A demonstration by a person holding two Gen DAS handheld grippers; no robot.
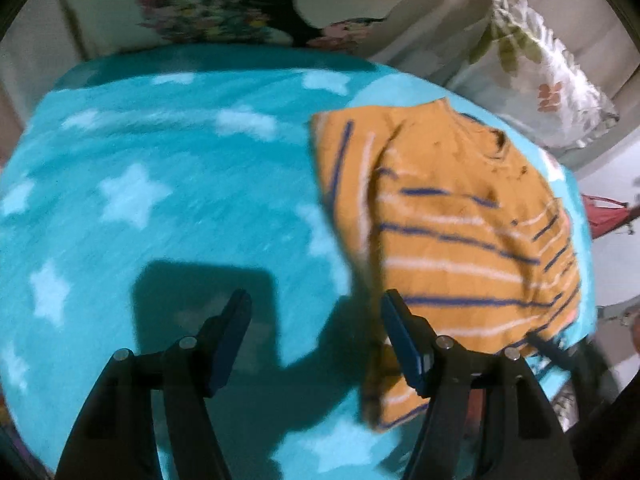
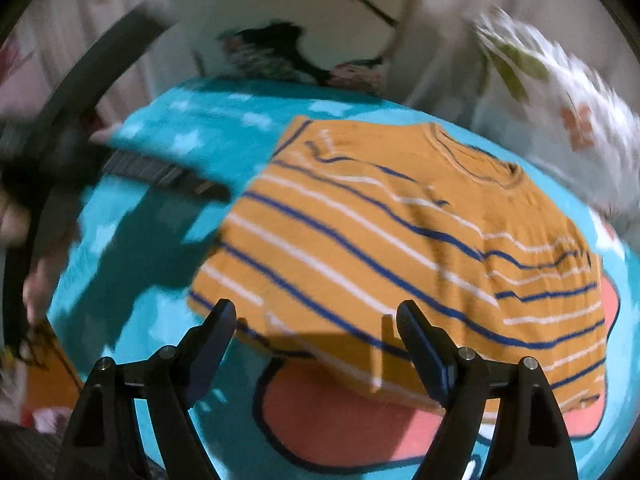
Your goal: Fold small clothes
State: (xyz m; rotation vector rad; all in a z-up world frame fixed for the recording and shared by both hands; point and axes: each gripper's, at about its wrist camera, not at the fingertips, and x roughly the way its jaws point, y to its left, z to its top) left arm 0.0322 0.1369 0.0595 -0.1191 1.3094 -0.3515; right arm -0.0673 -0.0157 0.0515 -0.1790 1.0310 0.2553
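Striped shirt waits, spread flat on a starry blue blanket.

Left tongs hang apart and empty beside its left edge; right tongs gape, empty, over the hem. The thin knit looks light, soft and floppy, best pinched at hem corners or sleeve. A flowered pillow lies beyond, clear of it.

Mustard knit shirt with blue and white stripes: soft matt cloth. Turquoise star-printed blanket: fuzzy fleece. Left gripper and right gripper: matt black plastic, small shiny metal pins.
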